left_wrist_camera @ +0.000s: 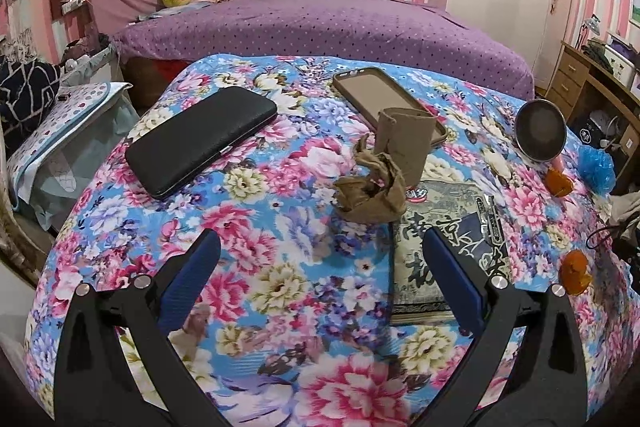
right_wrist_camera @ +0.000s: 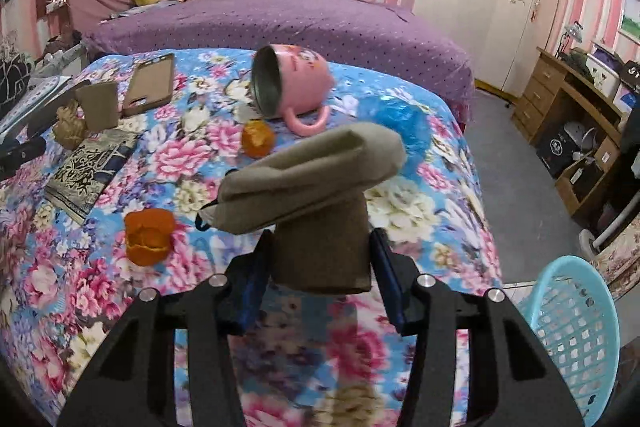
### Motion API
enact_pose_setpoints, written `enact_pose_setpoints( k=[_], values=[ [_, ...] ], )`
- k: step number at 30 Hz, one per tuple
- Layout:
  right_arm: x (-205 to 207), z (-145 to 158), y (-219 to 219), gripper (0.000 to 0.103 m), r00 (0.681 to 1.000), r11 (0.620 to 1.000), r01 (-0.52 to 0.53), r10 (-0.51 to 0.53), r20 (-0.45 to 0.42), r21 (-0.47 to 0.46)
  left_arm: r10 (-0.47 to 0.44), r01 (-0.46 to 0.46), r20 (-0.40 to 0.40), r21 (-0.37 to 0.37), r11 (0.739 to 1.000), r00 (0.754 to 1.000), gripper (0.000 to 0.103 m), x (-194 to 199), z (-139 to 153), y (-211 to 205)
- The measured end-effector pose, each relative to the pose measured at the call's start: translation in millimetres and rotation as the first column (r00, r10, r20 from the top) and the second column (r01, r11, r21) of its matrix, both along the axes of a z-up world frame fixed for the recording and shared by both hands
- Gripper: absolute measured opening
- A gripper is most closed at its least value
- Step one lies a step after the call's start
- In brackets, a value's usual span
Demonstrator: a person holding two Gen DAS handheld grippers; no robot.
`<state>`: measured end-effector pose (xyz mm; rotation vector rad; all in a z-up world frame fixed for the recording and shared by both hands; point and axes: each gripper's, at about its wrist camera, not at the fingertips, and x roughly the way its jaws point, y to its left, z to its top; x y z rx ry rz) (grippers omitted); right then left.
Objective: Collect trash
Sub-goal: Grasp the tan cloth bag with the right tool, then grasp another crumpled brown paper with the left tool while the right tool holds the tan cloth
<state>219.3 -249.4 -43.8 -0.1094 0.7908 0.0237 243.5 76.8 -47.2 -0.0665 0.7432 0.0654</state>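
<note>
My right gripper [right_wrist_camera: 320, 251] is shut on a folded brown cardboard piece [right_wrist_camera: 312, 183] and holds it above the floral table cover. A light blue trash basket [right_wrist_camera: 576, 339] stands low at the right. Two orange peels [right_wrist_camera: 149, 235] [right_wrist_camera: 258, 138] and a blue plastic bag [right_wrist_camera: 400, 115] lie on the cover. My left gripper [left_wrist_camera: 320, 251] is open and empty, just short of a crumpled brown paper wad [left_wrist_camera: 370, 189]. A brown cardboard tube [left_wrist_camera: 406, 143] stands behind the wad. Orange peels [left_wrist_camera: 575, 271] and the blue bag [left_wrist_camera: 598, 167] lie at the right.
A black wallet [left_wrist_camera: 200, 139], a phone in a brown case [left_wrist_camera: 380, 99], a printed packet [left_wrist_camera: 444, 239] and a tipped pink mug [right_wrist_camera: 294, 87] lie on the cover [left_wrist_camera: 280, 267]. A purple bed [left_wrist_camera: 320, 23] is behind. A wooden desk [right_wrist_camera: 576, 115] stands right.
</note>
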Motion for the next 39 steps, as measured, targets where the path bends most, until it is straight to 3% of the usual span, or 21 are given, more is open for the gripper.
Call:
enact_pose_setpoints(
  k=[5, 9, 12, 19, 21, 25, 30, 33, 39],
  values=[
    [1.1, -8.7, -4.9, 0.052, 1.000, 0.999, -0.011, 0.012, -0.009, 0.053, 0.000, 0.000, 0.005, 0.040, 0.999, 1.000, 0.098, 0.7, -0.9, -6.0],
    [-2.5, -13.3, -4.9, 0.072, 1.000, 0.998, -0.007, 0.007, -0.002, 0.062, 0.006, -0.006, 0.005, 0.064, 0.998, 1.000, 0.098, 3.3, -2.3, -6.0],
    [-3.3, -12.6, -4.1, 0.079, 1.000, 0.999, -0.006, 0.006, 0.006, 0.053, 0.008, -0.008, 0.002, 0.071, 0.997, 1.000, 0.098, 13.6, -3.3, -7.2],
    [-4.9, -7.8, -13.1, 0.080, 0.999, 0.994, 0.000, -0.004, 0.035, 0.106, -0.027, 0.028, -0.035, 0.010, 1.000, 0.999, 0.097, 38.4, -6.8, -14.0],
    [-4.4, -7.0, -15.2, 0.080, 0.999, 0.992, -0.002, -0.003, 0.038, 0.130, -0.045, 0.046, -0.037, 0.003, 0.999, 0.998, 0.093, 42.6, -7.6, -18.1],
    [-2.2, -7.5, -16.9, 0.080, 0.999, 0.987, -0.001, -0.005, 0.038, 0.162, -0.088, 0.089, -0.048, 0.001, 0.996, 0.995, 0.047, 44.3, -10.2, -26.5],
    [-2.3, -6.5, -14.9, 0.080, 0.999, 0.984, -0.005, -0.003, 0.042, 0.179, -0.076, 0.076, -0.003, 0.031, 0.997, 0.997, 0.043, 32.2, -2.3, -24.6],
    [-3.2, -3.8, -15.9, 0.091, 0.999, 0.982, -0.001, -0.008, 0.049, 0.191, -0.050, 0.050, 0.025, 0.010, 0.999, 0.998, 0.043, 20.9, 6.8, -15.7],
    [-5.5, 0.5, -18.2, 0.091, 0.998, 0.973, -0.004, -0.011, 0.064, 0.229, -0.035, 0.032, 0.067, 0.049, 0.998, 0.997, 0.043, 4.0, 15.3, -13.4]
  ],
)
